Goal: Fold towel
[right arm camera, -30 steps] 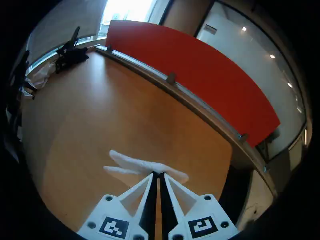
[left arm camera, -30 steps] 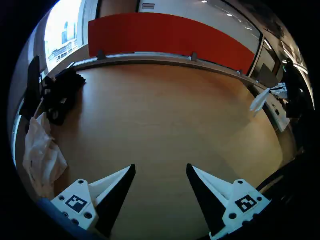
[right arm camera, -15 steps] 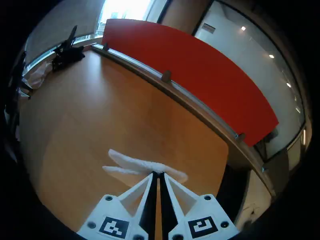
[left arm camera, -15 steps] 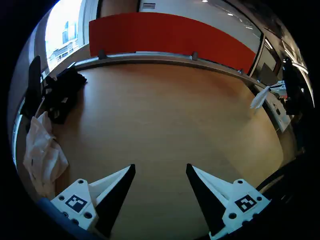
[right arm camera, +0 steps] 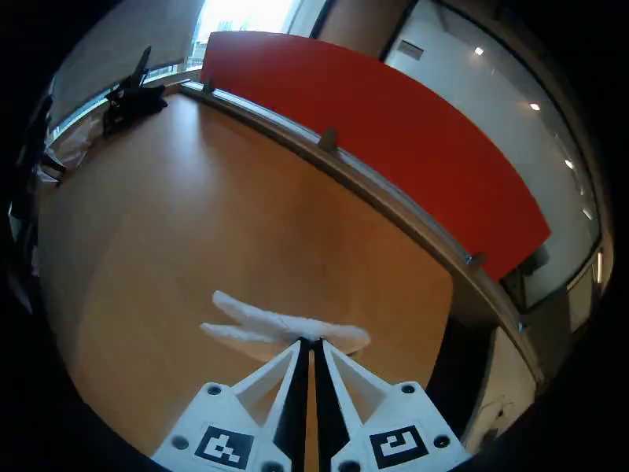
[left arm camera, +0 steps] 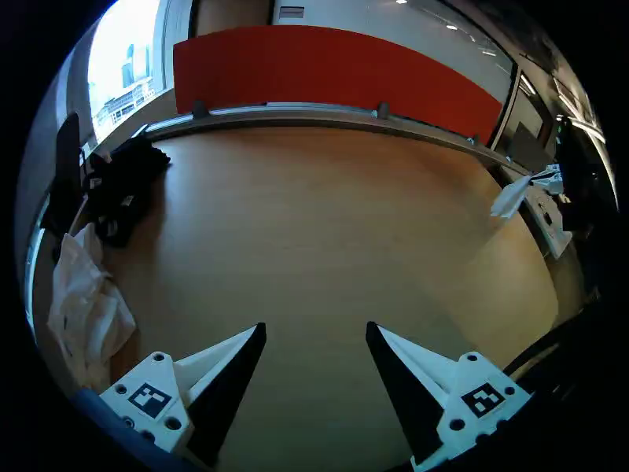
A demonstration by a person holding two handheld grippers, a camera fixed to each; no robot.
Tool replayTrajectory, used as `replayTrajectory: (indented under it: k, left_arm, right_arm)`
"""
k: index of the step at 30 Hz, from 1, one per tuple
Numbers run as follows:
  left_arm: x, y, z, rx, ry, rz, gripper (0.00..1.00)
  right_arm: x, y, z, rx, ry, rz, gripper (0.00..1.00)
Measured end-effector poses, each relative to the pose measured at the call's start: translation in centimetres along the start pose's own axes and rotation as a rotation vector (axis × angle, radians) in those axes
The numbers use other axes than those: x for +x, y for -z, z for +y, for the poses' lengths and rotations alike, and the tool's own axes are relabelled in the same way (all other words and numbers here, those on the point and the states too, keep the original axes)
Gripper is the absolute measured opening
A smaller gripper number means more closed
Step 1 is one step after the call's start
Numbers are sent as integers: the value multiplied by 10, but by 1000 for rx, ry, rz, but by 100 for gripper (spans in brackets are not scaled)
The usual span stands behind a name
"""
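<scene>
Right claw (right arm camera: 311, 343) pinches the white towel (right arm camera: 275, 324), lower centre of the frame; left claw (left arm camera: 314, 329) spread wide over the wooden worktop (left arm camera: 314, 220).

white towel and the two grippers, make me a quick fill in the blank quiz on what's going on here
1. The right gripper is ____ on the crumpled white towel.
2. The left gripper holds nothing, and its two fingers stand wide ____.
3. Along the far edge of the light wooden table runs a long partition panel whose colour is ____.

Missing words: shut; open; red
</scene>
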State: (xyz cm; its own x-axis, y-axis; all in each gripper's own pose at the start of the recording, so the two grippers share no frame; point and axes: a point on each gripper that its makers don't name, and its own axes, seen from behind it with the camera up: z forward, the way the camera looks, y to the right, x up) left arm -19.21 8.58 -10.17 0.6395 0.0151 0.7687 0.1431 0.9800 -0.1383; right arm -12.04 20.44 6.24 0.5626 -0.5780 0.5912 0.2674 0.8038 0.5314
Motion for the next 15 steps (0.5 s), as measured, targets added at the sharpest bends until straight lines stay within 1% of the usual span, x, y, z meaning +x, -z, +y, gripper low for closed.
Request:
replayTrajectory:
  k: [6, 15]
  left_arm:
    - [3, 0, 3, -2, -9, 3, 94]
    - [3, -2, 9, -8, -20, -3, 94]
  right_arm:
    - [-31, 7, -1, 0, -42, -21, 4]
    - [-96, 16, -6, 2, -90, -88, 4]
